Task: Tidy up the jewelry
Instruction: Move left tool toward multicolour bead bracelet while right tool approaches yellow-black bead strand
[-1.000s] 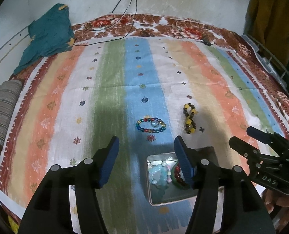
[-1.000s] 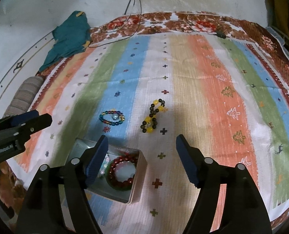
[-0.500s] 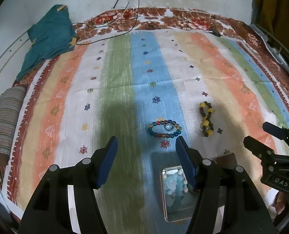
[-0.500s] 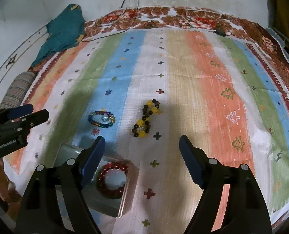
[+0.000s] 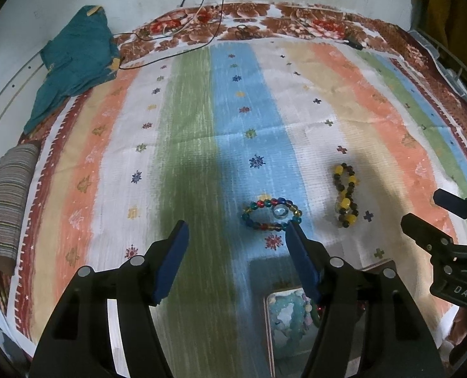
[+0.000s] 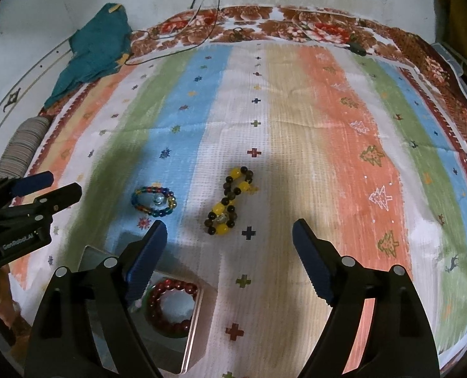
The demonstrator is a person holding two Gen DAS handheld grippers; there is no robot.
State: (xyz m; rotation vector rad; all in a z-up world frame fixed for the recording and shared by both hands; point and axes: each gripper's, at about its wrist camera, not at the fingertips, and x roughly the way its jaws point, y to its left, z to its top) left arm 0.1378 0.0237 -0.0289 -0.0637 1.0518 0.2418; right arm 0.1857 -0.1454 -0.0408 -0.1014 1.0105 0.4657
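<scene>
Multicoloured bead bracelet [image 5: 271,214] flat on blue stripe; yellow-black bracelet [image 6: 230,200] twisted beside it; red bracelet [image 6: 172,304] in tin [image 6: 195,324]

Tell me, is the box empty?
No. The open box already holds a red bracelet, and the left view shows pale blue beads inside too.

Home bedroom: striped bedspread [image 5: 201,132], crumpled clothing [image 5: 75,60].

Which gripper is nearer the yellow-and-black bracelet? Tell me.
Right. The right gripper hangs open just short of the yellow-and-black bracelet, which lies ahead between its jaws. The left gripper fronts the multicolored bracelet, off to the side.
</scene>
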